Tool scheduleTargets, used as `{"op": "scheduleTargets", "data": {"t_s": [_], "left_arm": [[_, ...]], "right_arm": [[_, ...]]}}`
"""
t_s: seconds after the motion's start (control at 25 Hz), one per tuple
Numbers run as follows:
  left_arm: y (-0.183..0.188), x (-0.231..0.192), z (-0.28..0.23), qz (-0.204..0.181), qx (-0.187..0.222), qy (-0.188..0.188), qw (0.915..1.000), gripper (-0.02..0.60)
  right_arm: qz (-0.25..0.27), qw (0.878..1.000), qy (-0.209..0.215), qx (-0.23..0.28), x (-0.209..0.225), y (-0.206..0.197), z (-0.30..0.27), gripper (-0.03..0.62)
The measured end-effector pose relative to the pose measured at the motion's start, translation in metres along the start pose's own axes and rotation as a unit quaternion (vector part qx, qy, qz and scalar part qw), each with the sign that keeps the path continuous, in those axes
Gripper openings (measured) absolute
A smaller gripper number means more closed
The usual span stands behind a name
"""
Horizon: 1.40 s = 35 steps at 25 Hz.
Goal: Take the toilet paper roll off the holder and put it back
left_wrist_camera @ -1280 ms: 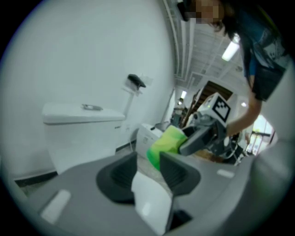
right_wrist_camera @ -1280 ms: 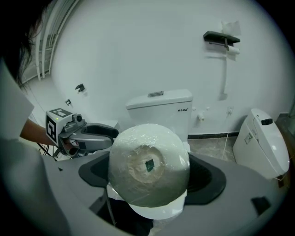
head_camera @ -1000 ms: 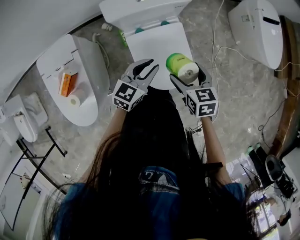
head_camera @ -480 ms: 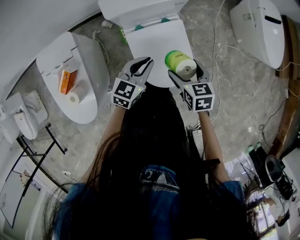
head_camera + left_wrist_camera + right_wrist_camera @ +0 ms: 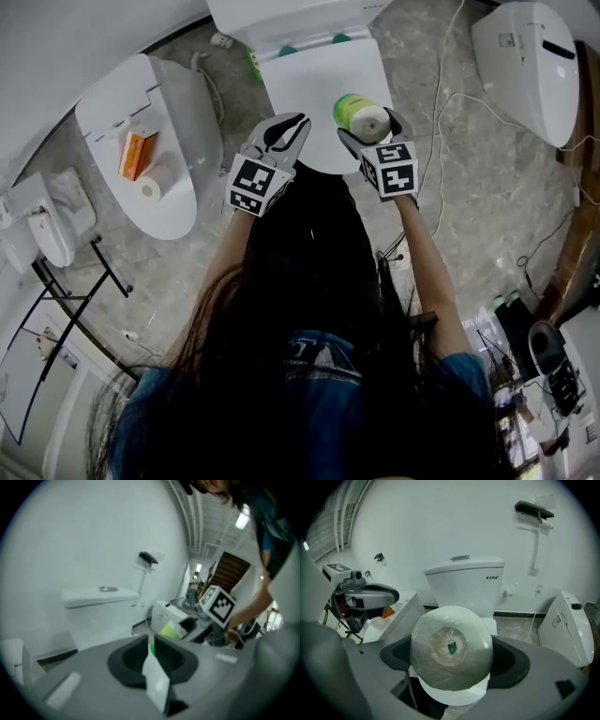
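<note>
My right gripper (image 5: pixel 368 125) is shut on the toilet paper roll (image 5: pixel 362 115), a plastic-wrapped roll with a green wrapper, held above the closed white toilet lid (image 5: pixel 309 80). In the right gripper view the roll (image 5: pixel 451 648) faces me end-on and fills the space between the jaws. The black wall holder (image 5: pixel 534 510) hangs bare, high and to the right of the cistern (image 5: pixel 464 581). My left gripper (image 5: pixel 285 132) hovers to the left of the roll, jaws together and holding nothing. The left gripper view shows its pads (image 5: pixel 154 677) pressed together, with the roll (image 5: pixel 171 630) and holder (image 5: pixel 148 558) beyond.
A second white toilet (image 5: pixel 178 103) at the left carries an orange box (image 5: pixel 133 155) and a spare paper roll (image 5: pixel 148 192). A third toilet (image 5: pixel 530 66) stands at the right. Cables (image 5: pixel 441 98) run over the marble floor. A black metal stand (image 5: pixel 84 305) is at the lower left.
The left gripper's jaws have come together from open. Both grippers have shifted slightly forward, the right one still carrying the roll.
</note>
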<state>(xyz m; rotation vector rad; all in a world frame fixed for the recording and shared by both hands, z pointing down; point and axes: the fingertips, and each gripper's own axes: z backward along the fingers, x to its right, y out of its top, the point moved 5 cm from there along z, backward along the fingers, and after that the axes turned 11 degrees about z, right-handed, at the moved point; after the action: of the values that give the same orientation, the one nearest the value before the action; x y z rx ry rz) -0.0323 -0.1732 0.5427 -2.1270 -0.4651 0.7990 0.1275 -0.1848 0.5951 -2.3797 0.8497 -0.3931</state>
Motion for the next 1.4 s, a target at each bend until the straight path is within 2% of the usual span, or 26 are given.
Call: {"op": "scheduleTargets", "data": {"t_s": [0.2,0.36,0.48,0.84,1.08,1.4], "left_arm": [[-0.002,-0.008,0.0,0.007,-0.004,0.005,1.0,0.034],[-0.005,-0.016,-0.003,0.015,-0.005,0.011,0.9998,0.034],[-0.007,-0.021,-0.006,0.019,-0.008,0.016,0.9997,0.034],[-0.011,-0.036,-0.013,0.025,-0.008,0.021,0.9994,0.034],[-0.019,-0.047,-0.01,0.033,-0.011,0.028,0.999,0.034],[-0.018,-0.043,-0.011,0.034,-0.015,0.029,0.9989,0.034]], "right_arm": [[0.083,0.995,0.033,-0.054,0.003,-0.009,-0.052,0.456],[0.166,0.981,0.043,-0.092,0.007,-0.012,-0.095,0.456],[0.203,0.972,0.044,-0.11,0.01,-0.014,-0.127,0.456],[0.204,0.966,0.055,-0.15,0.014,-0.029,-0.191,0.456],[0.209,0.967,0.047,-0.137,0.011,-0.031,-0.195,0.456],[0.207,0.964,0.057,-0.157,0.012,-0.032,-0.195,0.457]]}}
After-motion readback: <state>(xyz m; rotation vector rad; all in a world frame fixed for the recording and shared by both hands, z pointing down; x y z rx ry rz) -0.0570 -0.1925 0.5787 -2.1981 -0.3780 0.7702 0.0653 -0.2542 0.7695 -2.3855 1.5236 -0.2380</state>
